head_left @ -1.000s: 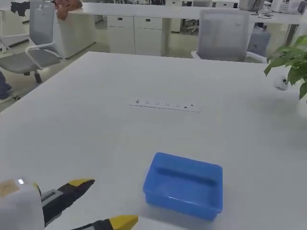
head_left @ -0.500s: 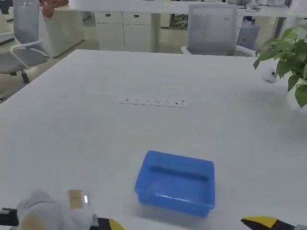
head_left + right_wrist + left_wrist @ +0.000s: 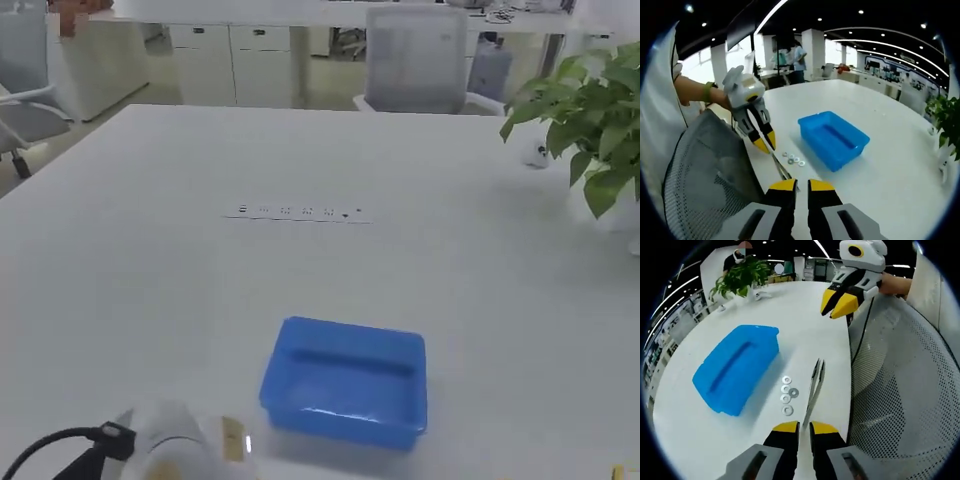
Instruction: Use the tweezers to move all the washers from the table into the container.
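Note:
Several small metal washers (image 3: 787,395) (image 3: 794,159) lie in a cluster on the white table (image 3: 150,280), close to its near edge. Steel tweezers (image 3: 814,389) (image 3: 782,170) lie loose beside them. The blue container (image 3: 345,380) (image 3: 735,367) (image 3: 834,137) stands just beyond the washers and looks empty. My left gripper (image 3: 805,426) (image 3: 766,144) hovers over the near end of the tweezers, jaws together, holding nothing. My right gripper (image 3: 802,185) (image 3: 839,302) hangs at the table edge past the tweezers' other end, also shut and empty.
A mesh chair back (image 3: 900,390) (image 3: 705,175) stands against the near table edge under both grippers. A flush power strip (image 3: 298,212) sits mid-table and a potted plant (image 3: 590,120) at the far right. Chairs and cabinets stand beyond the table.
The head view has panned right. The left gripper's jaws, open at the lower left a second ago, have dropped out of that view. A yellow jaw tip showed at the lower right half a second ago.

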Tool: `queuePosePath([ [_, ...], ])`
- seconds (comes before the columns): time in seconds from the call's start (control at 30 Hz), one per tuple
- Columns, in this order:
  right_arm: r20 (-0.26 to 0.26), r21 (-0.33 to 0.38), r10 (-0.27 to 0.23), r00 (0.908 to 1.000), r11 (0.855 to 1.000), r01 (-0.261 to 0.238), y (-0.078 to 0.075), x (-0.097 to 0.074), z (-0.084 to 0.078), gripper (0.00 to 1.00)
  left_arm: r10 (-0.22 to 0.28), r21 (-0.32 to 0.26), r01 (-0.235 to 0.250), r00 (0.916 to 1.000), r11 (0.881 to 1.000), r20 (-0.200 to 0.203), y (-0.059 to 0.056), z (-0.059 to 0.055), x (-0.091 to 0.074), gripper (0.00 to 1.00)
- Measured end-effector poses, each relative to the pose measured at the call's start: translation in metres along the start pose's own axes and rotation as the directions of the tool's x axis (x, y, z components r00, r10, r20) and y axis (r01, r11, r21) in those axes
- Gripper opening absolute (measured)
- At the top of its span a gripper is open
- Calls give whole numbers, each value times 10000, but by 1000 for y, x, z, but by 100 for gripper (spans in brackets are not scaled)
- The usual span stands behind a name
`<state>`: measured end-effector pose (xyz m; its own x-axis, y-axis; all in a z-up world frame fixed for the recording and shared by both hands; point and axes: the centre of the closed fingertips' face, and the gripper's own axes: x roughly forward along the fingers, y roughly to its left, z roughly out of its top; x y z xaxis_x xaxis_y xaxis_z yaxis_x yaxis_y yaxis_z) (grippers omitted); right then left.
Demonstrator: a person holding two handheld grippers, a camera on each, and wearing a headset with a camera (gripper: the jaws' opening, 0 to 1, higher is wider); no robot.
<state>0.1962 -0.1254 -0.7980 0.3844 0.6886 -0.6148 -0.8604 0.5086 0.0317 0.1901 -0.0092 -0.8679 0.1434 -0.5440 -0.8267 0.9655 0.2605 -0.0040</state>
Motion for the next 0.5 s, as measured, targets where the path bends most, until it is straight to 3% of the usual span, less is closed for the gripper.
queuePosePath([
  [0.2, -386, -439, 341, 9987, 9984, -358, 9, 5, -4, 6, -49, 1379, 169, 9962, 9903, -865, 0, -8, 8, 0],
  [0.37, -778, -1250, 591, 9952, 9898, -686, 13, 8, -5, 8, -165, 1749, 321, 9958, 9841, -900, -4, -5, 9, 0],
  [0.5, -1066, -1714, 802, 9911, 9803, -978, 18, 14, -7, 10, -82, 2136, 232, 9975, 9767, -708, -6, 2, -1, 0],
])
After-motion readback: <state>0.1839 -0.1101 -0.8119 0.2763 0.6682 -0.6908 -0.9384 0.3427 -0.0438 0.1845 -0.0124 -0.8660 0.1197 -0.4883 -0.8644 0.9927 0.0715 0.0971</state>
